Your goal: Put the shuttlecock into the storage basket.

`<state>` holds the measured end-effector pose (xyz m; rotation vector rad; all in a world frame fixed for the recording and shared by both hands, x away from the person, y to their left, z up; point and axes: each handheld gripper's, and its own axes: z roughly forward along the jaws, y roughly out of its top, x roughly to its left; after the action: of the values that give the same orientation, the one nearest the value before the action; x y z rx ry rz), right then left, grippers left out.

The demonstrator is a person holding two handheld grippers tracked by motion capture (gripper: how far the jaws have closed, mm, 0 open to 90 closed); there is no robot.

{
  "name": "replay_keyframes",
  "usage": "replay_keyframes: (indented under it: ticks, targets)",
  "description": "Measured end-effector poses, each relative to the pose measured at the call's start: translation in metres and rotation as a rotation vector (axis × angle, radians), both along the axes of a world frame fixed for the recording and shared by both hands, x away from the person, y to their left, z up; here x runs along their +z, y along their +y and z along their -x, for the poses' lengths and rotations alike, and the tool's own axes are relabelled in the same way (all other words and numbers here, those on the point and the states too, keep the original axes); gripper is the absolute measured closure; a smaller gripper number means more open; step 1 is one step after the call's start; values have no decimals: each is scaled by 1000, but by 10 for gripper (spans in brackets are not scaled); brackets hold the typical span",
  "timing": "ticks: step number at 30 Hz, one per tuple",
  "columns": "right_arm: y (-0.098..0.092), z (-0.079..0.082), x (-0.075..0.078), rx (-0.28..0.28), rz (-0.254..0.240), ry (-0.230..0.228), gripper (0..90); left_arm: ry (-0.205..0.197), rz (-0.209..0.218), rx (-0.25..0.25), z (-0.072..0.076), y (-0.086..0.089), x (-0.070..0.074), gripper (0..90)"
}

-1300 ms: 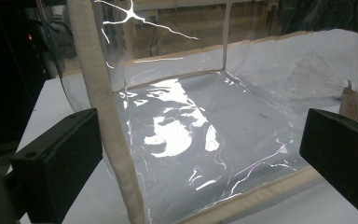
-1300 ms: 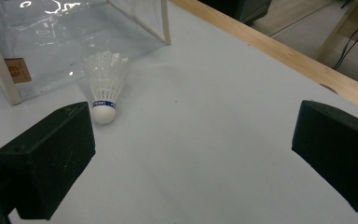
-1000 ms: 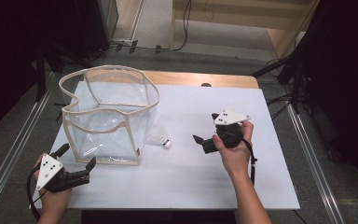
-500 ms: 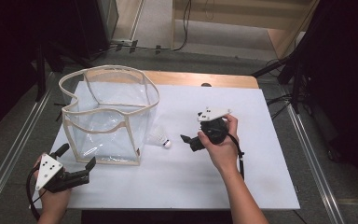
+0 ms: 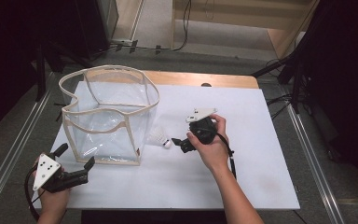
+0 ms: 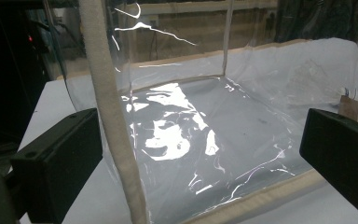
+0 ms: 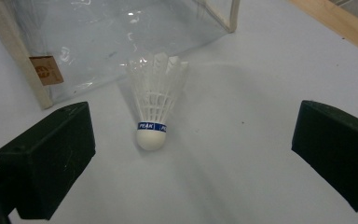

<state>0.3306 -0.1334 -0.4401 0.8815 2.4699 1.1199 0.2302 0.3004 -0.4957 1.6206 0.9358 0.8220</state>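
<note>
**Two grippers wide open, one shuttlecock lying between table and bag**

Two hand-held grippers work over a white table (image 5: 261, 154). Nearest the person, at the table's front left corner, the left gripper (image 5: 77, 163) is held low in the left hand (image 5: 51, 198), its grey plate facing up. Its jaws are spread wide with nothing between them, and they point toward the near corner of the clear bag (image 5: 109, 114). In the left gripper view (image 6: 200, 154) that corner's cream-coloured edging stands upright just beyond the left jaw, with the transparent wall and the bag's shiny floor behind it.

Farther in, near the middle of the table, the right hand (image 5: 212, 144) holds the right gripper (image 5: 179, 142), aimed leftward. Its jaws too are wide apart and grip nothing. Just ahead of them lies the shuttlecock (image 5: 161, 138), on its side on the table surface, apart from both jaws. In the right gripper view (image 7: 193, 154) the shuttlecock (image 7: 154, 105) lies centred between the two black jaws, its white cork pointing toward the camera, a blue band around the cork's top, and its feathers fanning toward the bag. The feather tips lie just beside the bag's lower wall; whether they touch it cannot be told.

Beyond the shuttlecock, the bag stands upright and open-topped on the table's left half, its rim wavy. A small brown label (image 7: 46, 70) shows on its wall near one corner seam.
</note>
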Motion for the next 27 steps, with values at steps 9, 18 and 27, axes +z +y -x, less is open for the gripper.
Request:
replay_keyframes:
  ticks: [9,18,27]
  targets:
    - [10,-2,-6,12,12,32,0,-7,19,11,0,3,1,0]
    - [20,-3,-10,16,32,52,71,-8,17,16,0,4,1,0]
    - [26,-5,-14,20,43,90,114,-10,15,19,0,4,1,0]
